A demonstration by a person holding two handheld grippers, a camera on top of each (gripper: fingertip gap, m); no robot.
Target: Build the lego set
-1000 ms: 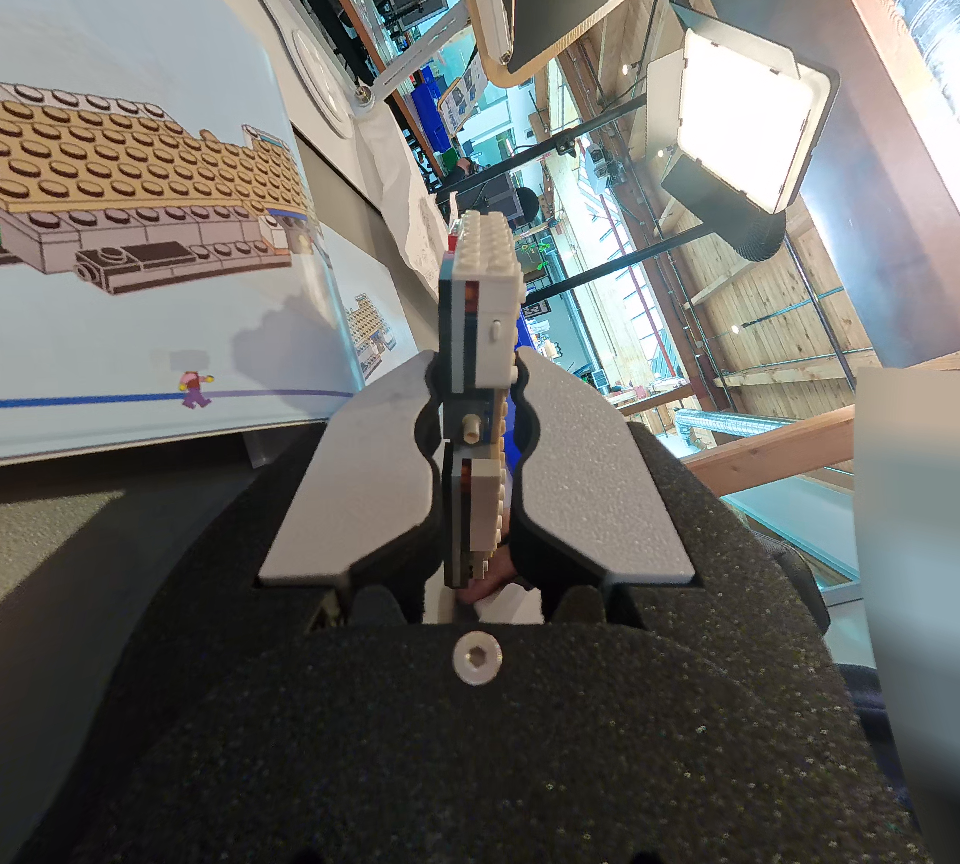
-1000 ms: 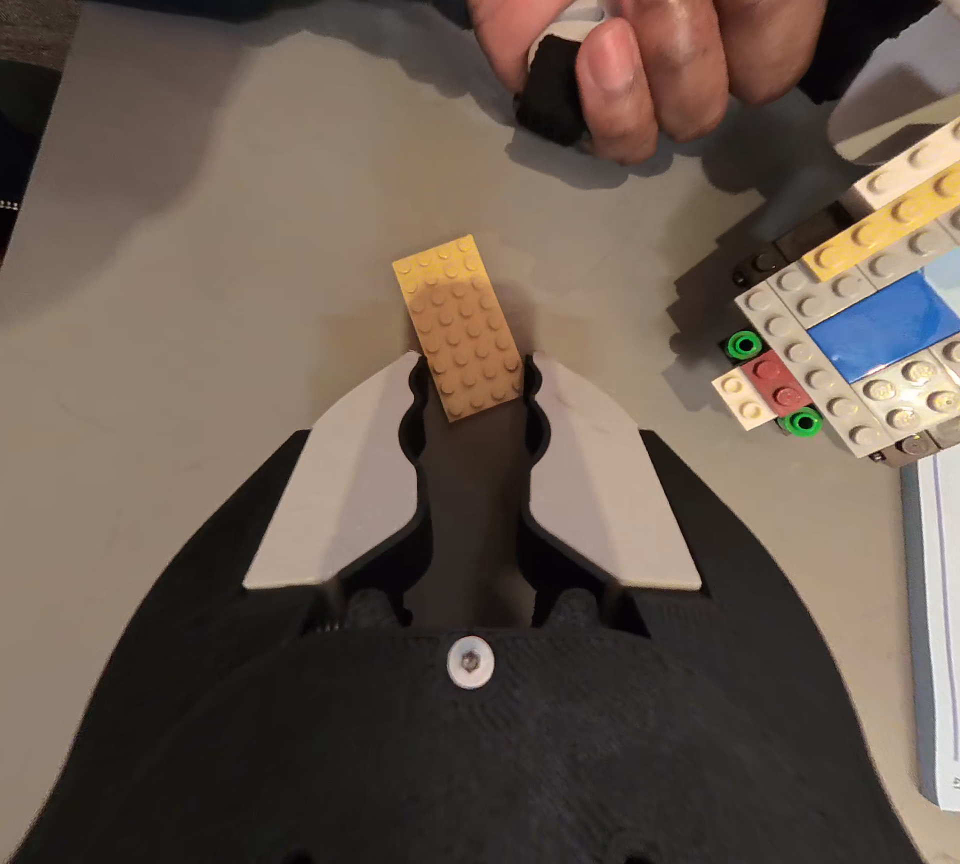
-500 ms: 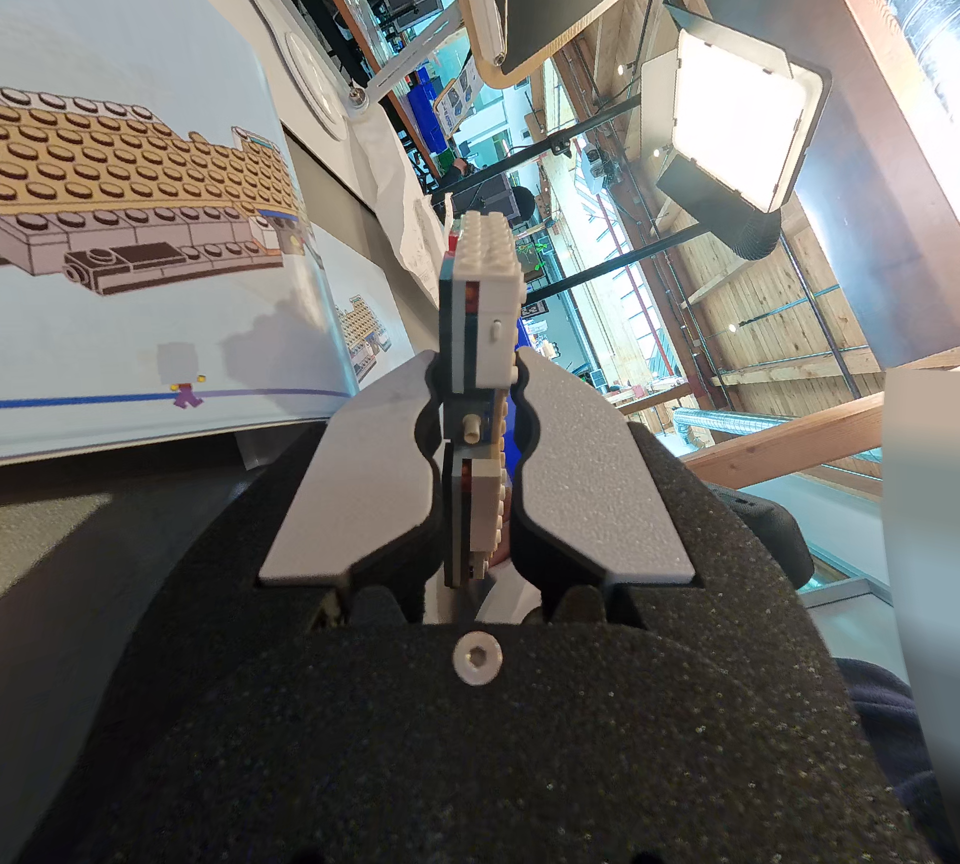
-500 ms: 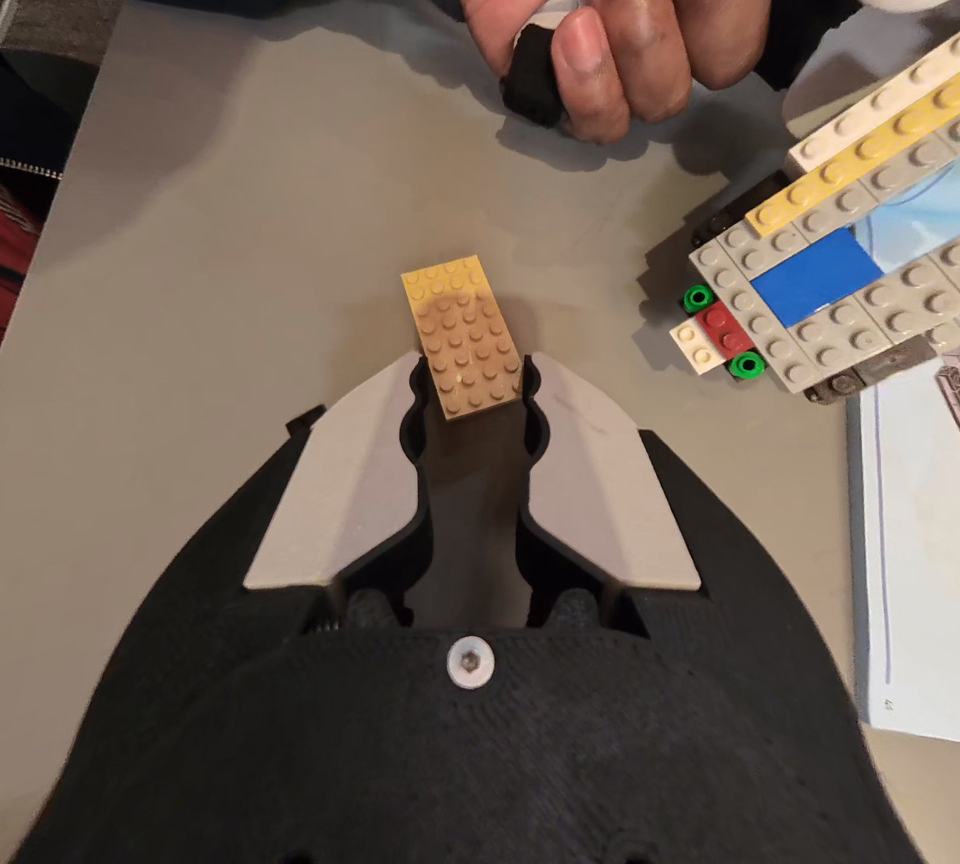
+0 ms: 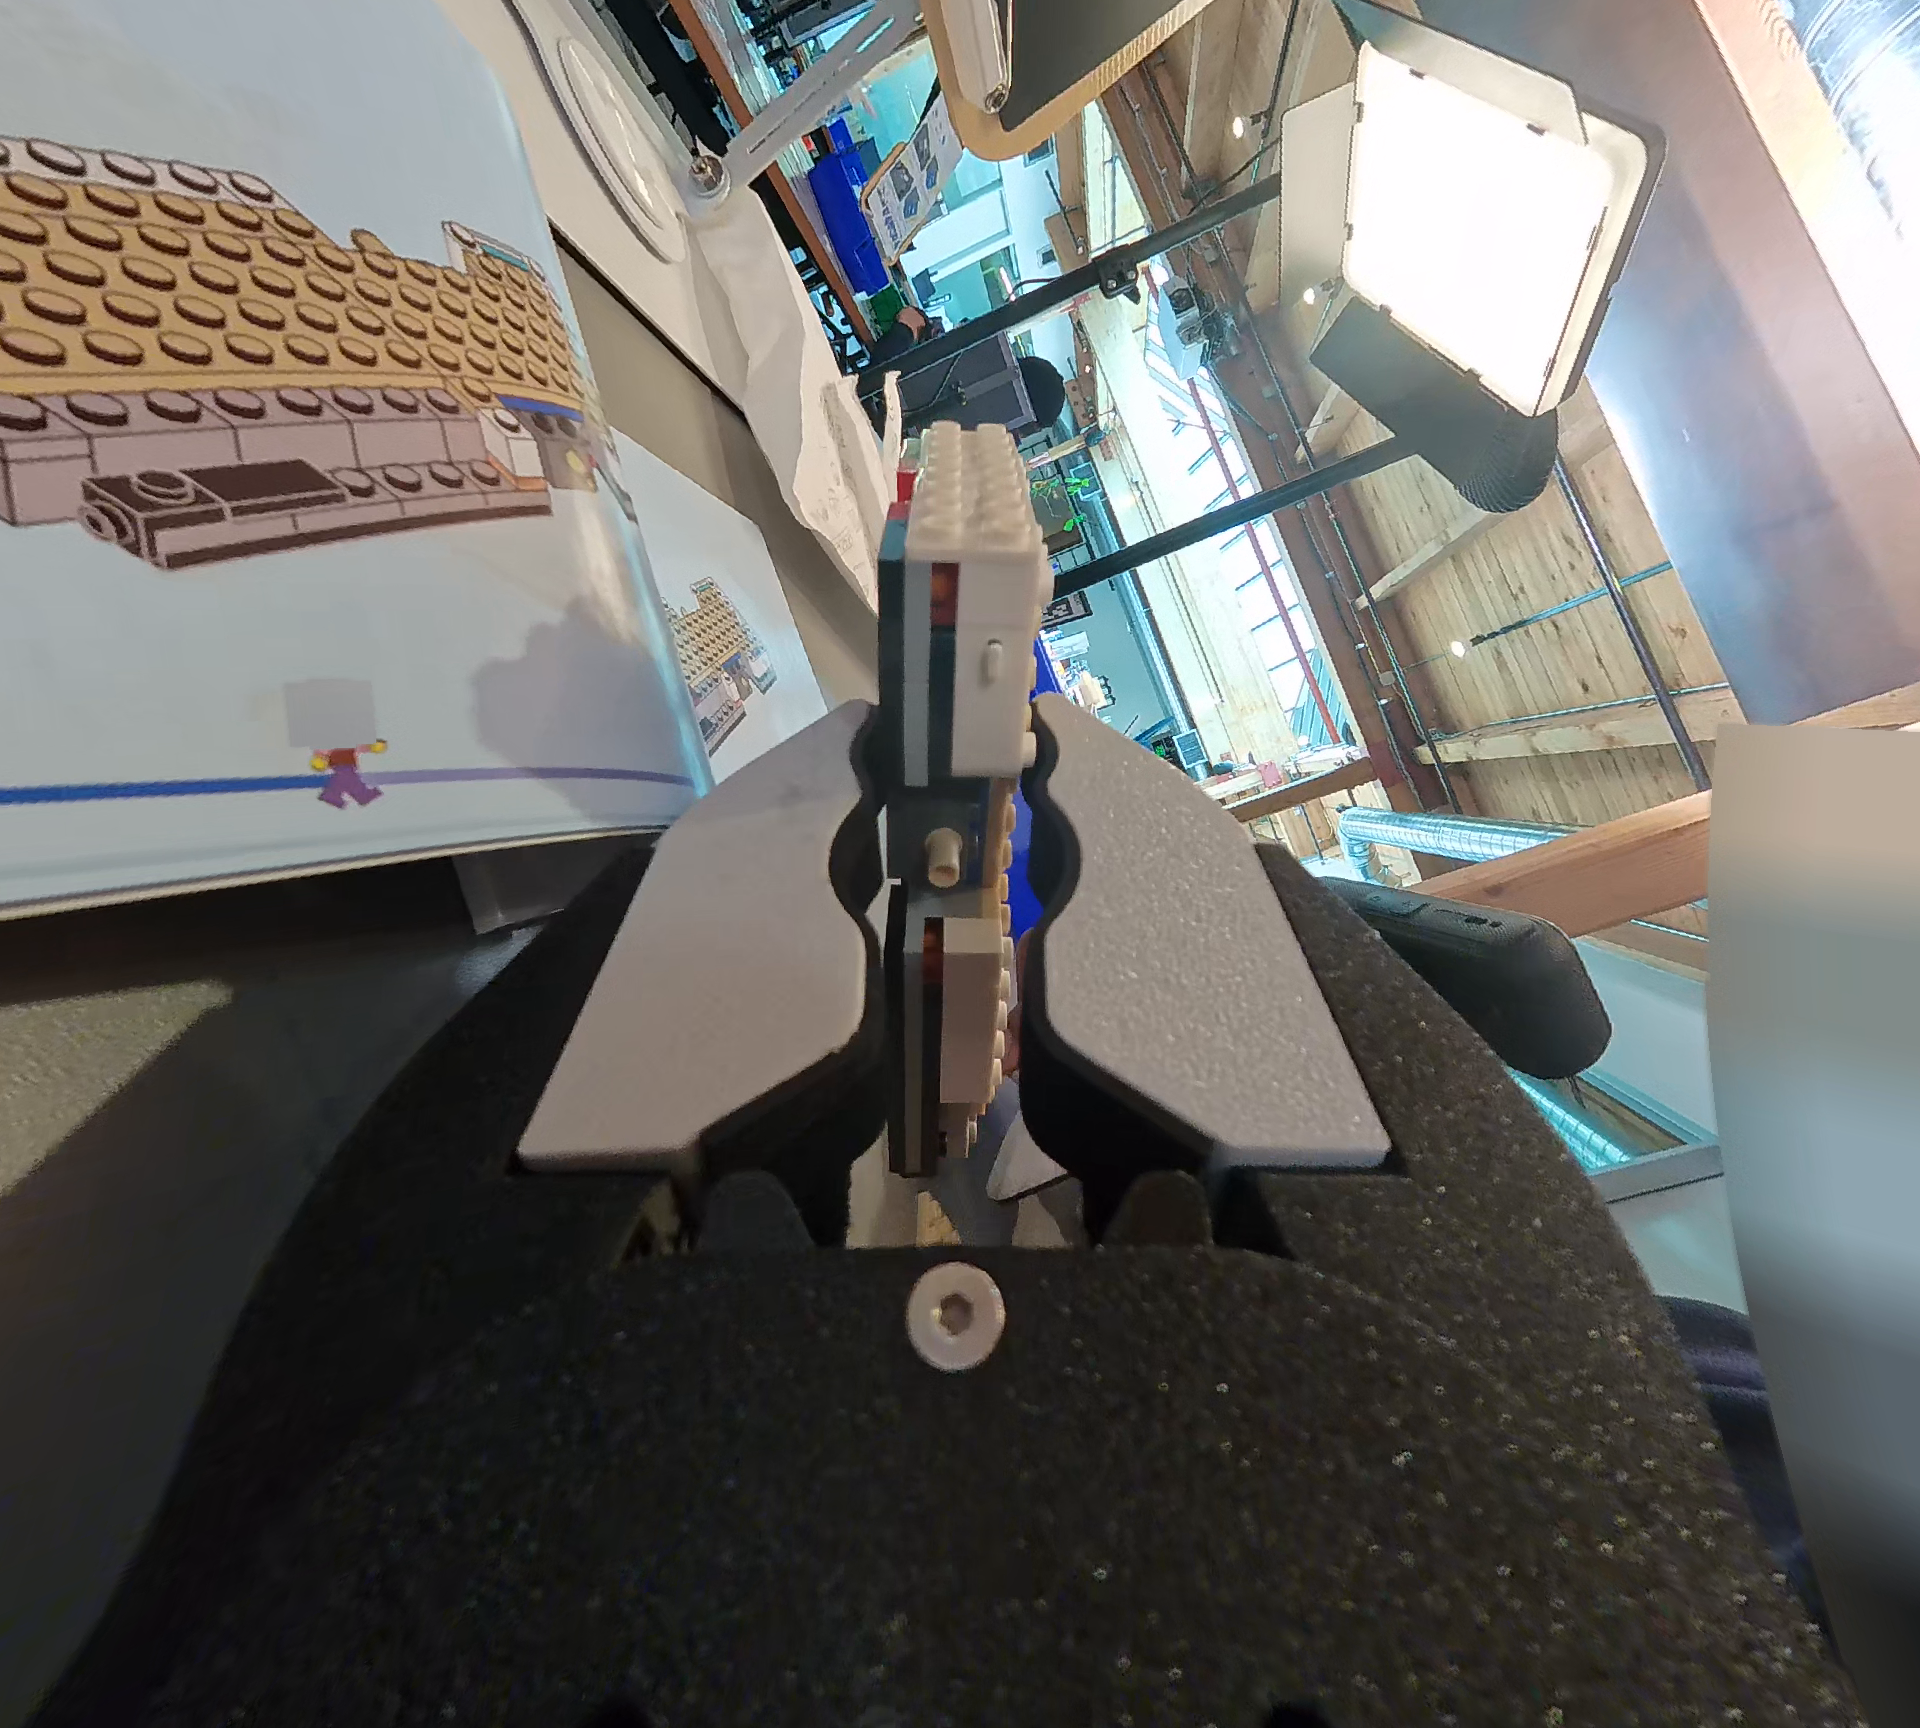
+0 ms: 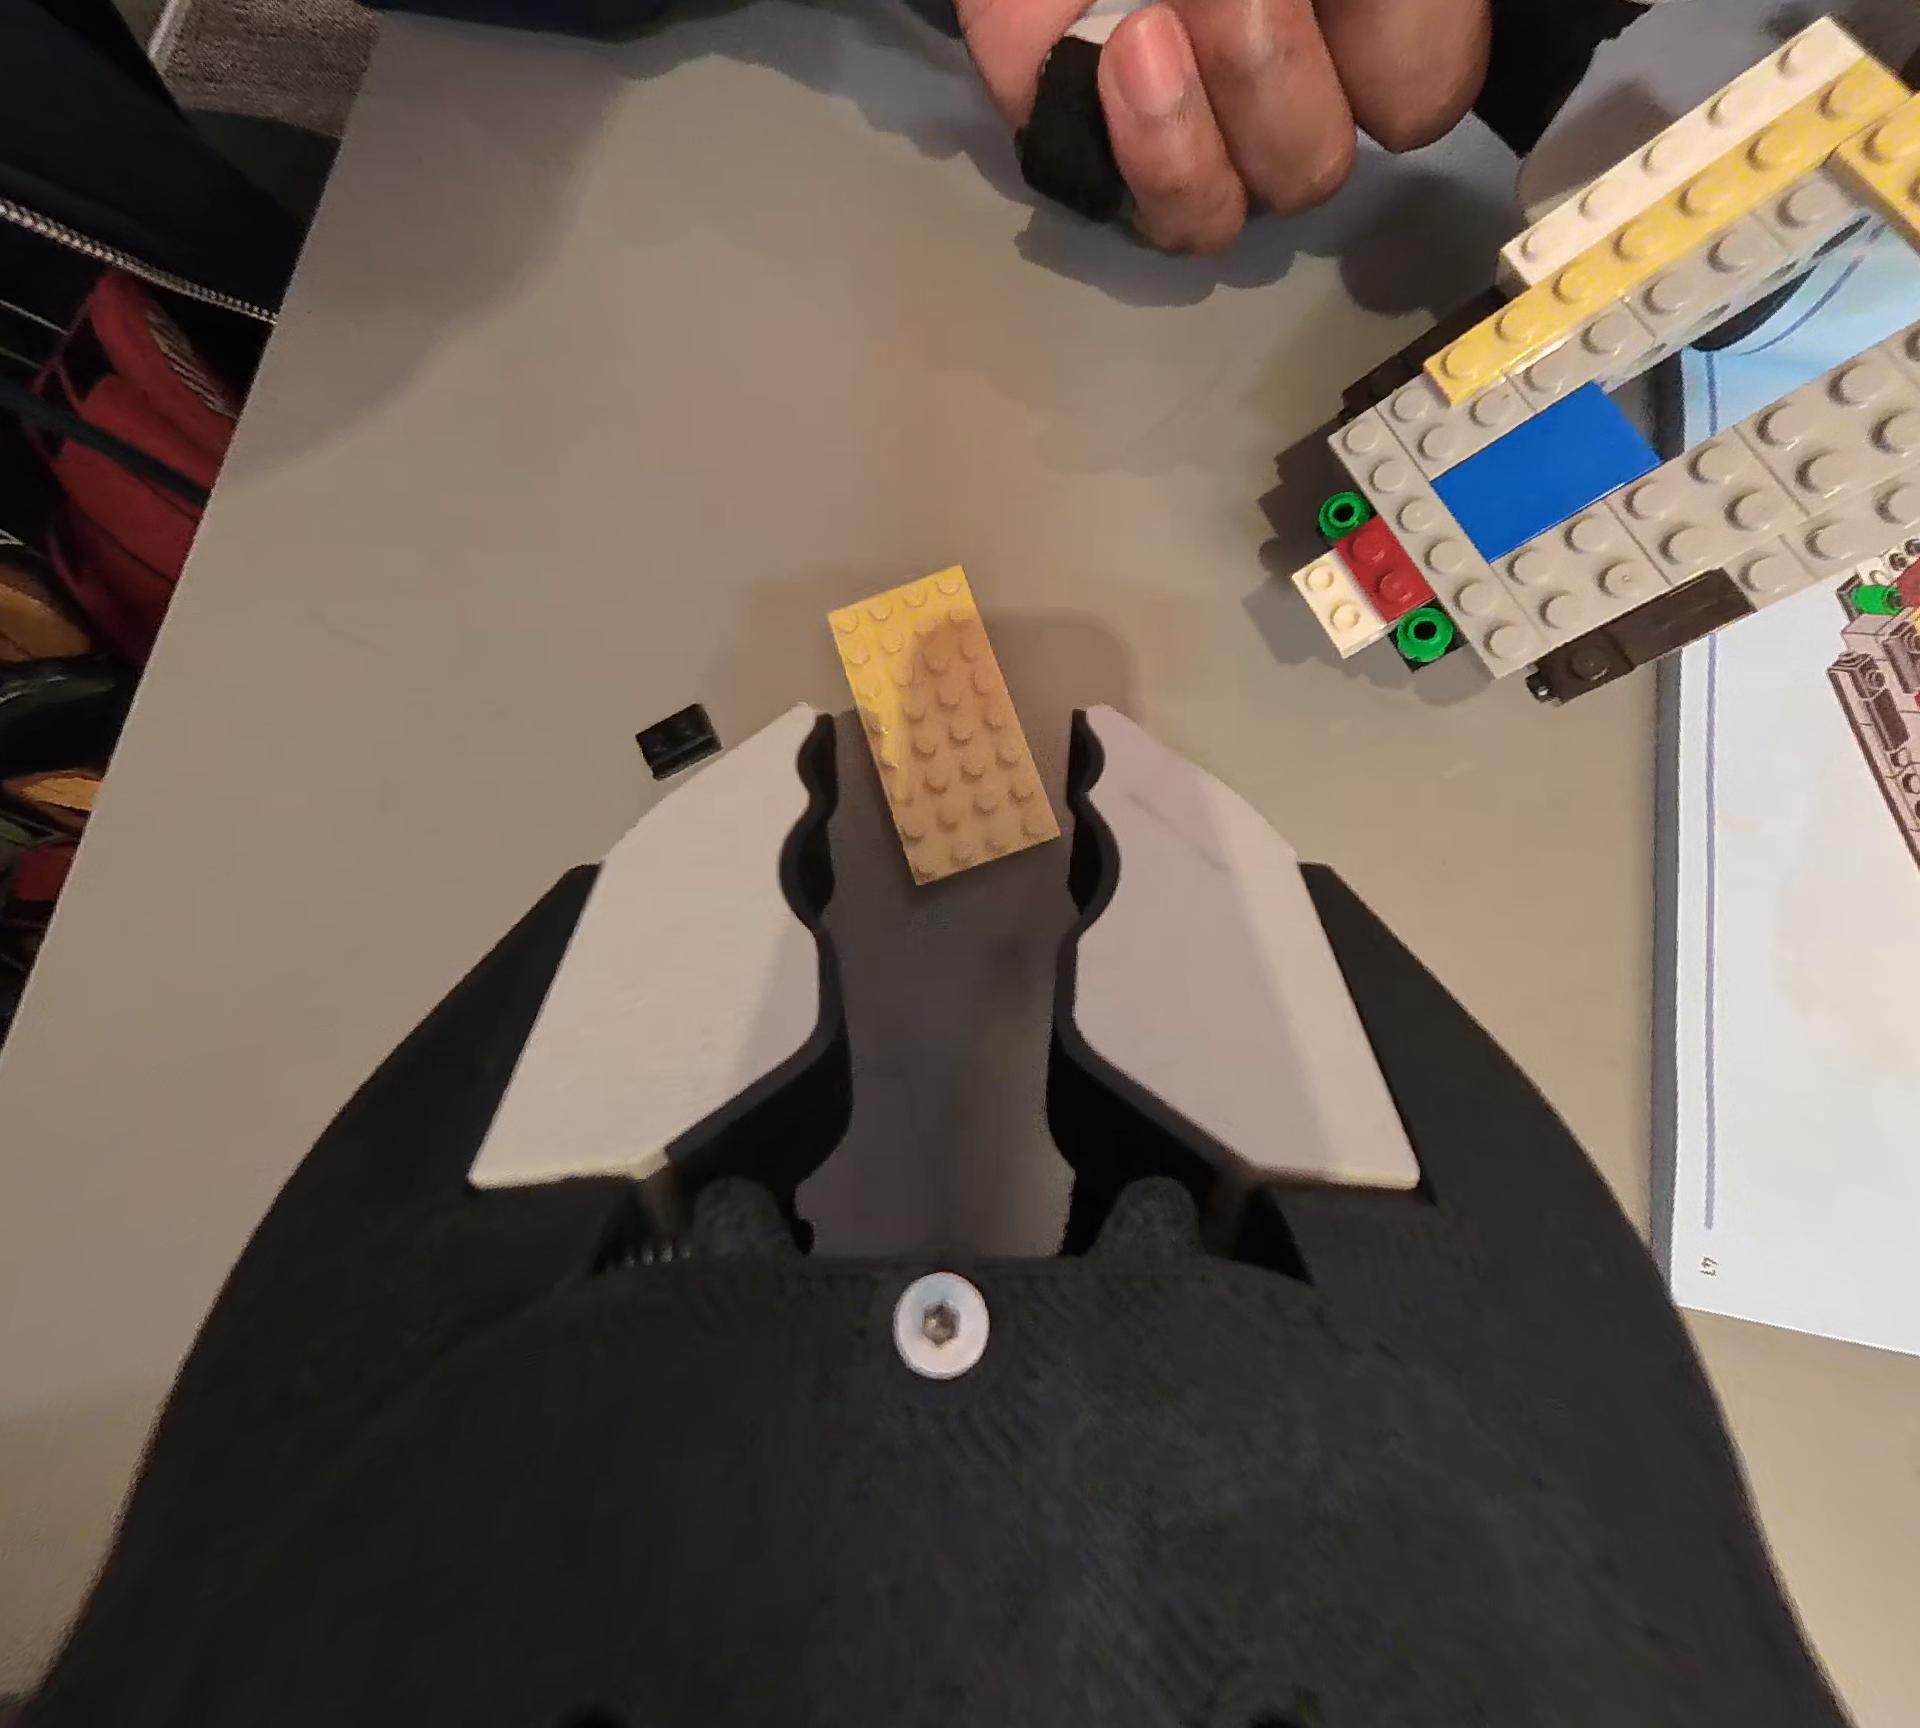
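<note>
My left gripper (image 5: 951, 722) is shut on a brick model (image 5: 971, 598) of white, grey and dark blue pieces, seen edge-on and sticking out past the fingertips. The same model (image 6: 1538, 473) shows in the right wrist view at the right, with grey plates, a blue tile, yellow strips and green studs, just above the table (image 6: 623, 431). My right gripper (image 6: 951, 720) is open. A tan studded plate (image 6: 940, 774) lies flat on the table between its fingers, with a gap at each pad.
A small black piece (image 6: 677, 736) lies left of the right gripper's left finger. A hand (image 6: 1195, 16) grips the other gripper's handle at the top. An instruction booklet (image 6: 1787, 951) lies at the right and also shows in the left wrist view (image 5: 260, 535). The table's left edge borders bags (image 6: 104, 483).
My right gripper's jaws have widened, and its pads now stand off the tan plate, which stays on the table. The view has drawn back, showing the small black piece. The left grasp is unchanged.
</note>
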